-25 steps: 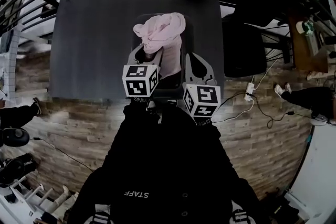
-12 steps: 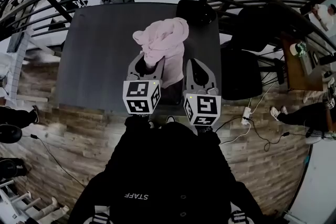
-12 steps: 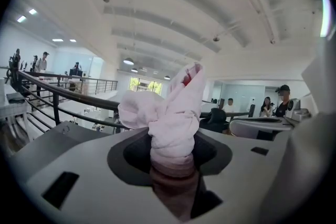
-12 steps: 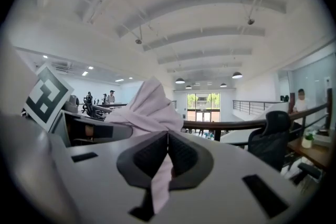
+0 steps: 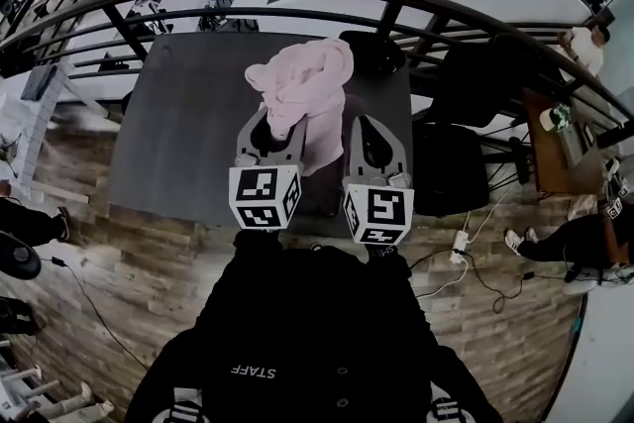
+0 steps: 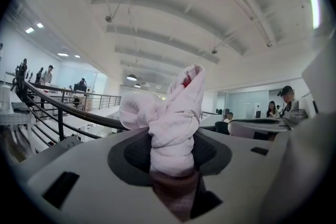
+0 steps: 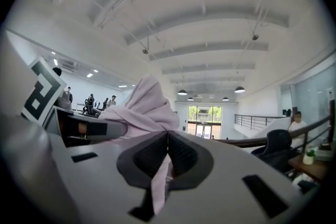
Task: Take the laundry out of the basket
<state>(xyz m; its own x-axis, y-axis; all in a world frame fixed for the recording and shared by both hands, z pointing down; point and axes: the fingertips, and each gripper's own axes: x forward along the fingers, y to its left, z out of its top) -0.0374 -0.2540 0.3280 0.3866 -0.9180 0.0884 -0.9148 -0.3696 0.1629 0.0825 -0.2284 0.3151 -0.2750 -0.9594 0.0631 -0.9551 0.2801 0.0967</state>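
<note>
A pale pink garment (image 5: pixel 302 94) hangs bunched between both grippers above the dark table (image 5: pixel 178 134). My left gripper (image 5: pixel 271 118) is shut on a thick twisted wad of it; in the left gripper view the pink garment (image 6: pixel 176 123) fills the gap of the left gripper (image 6: pixel 173 165) and rises above it. My right gripper (image 5: pixel 367 126) is shut on a thin fold of the same cloth; in the right gripper view the pink garment (image 7: pixel 144 107) lies left of the right gripper (image 7: pixel 168 150), with a strip pinched between the pads. The basket is hidden under the cloth and grippers.
A black chair (image 5: pixel 458 124) stands right of the table and another chair (image 5: pixel 371 50) at its far side. A curved black railing (image 5: pixel 149 0) runs behind. A power strip (image 5: pixel 459 241) and cables lie on the wood floor at the right.
Both grippers have risen with the pink garment, which now stands higher over the table. The basket rim seen around the cloth a second ago is no longer visible.
</note>
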